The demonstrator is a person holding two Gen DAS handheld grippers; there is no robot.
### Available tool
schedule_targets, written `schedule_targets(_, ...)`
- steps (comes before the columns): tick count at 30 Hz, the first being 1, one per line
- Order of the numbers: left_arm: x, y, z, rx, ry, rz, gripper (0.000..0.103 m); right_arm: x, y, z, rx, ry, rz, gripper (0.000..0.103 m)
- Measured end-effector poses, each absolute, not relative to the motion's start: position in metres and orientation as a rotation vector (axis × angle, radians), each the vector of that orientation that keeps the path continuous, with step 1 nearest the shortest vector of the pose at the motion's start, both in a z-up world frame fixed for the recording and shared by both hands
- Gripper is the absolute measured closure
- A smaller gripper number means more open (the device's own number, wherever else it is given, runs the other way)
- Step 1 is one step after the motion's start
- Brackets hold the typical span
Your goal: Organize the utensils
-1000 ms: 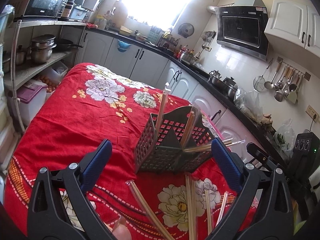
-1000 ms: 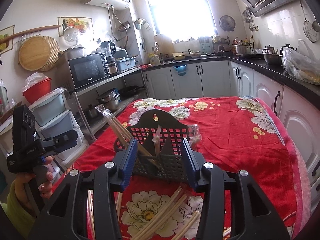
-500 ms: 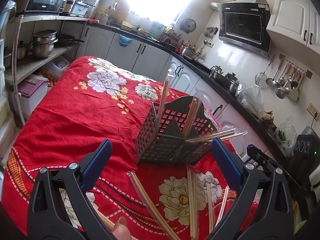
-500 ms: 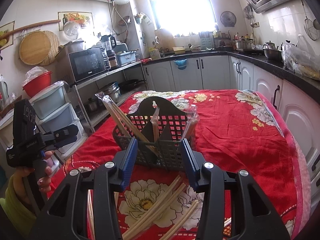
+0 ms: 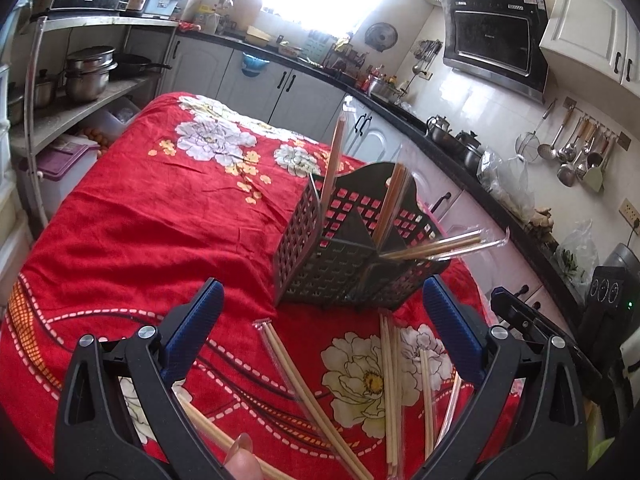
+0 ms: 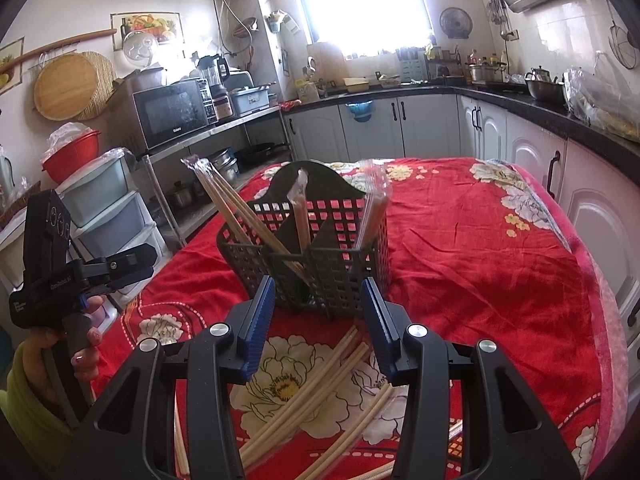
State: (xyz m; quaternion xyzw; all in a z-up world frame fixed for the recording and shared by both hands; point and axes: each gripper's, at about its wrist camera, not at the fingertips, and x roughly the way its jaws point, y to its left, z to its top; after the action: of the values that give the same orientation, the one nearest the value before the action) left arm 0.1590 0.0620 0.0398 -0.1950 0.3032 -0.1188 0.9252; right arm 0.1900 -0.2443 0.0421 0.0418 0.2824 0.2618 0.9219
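Nearest in the right wrist view, the right gripper [image 6: 318, 320] points forward and down over the table, its blue-padded jaws partly open with nothing between them; the pads hang above loose wrapped chopsticks [image 6: 316, 384] lying fanned across a white flower on the red floral tablecloth [image 6: 480, 264]. Just beyond the fingertips stands the dark perforated utensil caddy [image 6: 320, 264], upright on the cloth, slightly left of the table's middle. Three wrapped pairs stand in its compartments: one leaning far out to the left [image 6: 224, 208], one nearly upright in the middle [image 6: 302, 216], one at the right side [image 6: 374, 212].

At the left edge of that view a hand [image 6: 82, 344] with a yellow-green sleeve grips the handle of the left gripper [image 6: 132, 264], held off the table's left side and aimed toward the caddy.

In the left wrist view, the left gripper [image 5: 320, 328] is likewise tilted forward and down, jaws spread wide and empty. A fingertip [image 5: 240, 452] shows at the bottom edge beside a wrapped pair [image 5: 208, 428] passing beneath the left finger; I cannot tell whether it touches that pair. More pairs lie on the cloth between the fingers [image 5: 316, 400] and near the right finger [image 5: 392, 384]. The caddy [image 5: 344, 276] stands just past them, well apart from both pads. The tip of the right gripper [image 5: 520, 316] juts in at the right.

Farther off are grey cabinets [image 6: 400, 128], a microwave [image 6: 172, 112] on a metal shelf, and a bright window [image 6: 360, 4].
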Motion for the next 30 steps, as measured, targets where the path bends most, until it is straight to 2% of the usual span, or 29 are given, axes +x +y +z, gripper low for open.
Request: schedule_targets(30, 0.175, 0.034, -0.016, -0.387, 0.813, -0.268, 0.012, 0.22, -0.251, -0.011, 0.082, 0.755, 0.504, 0.06)
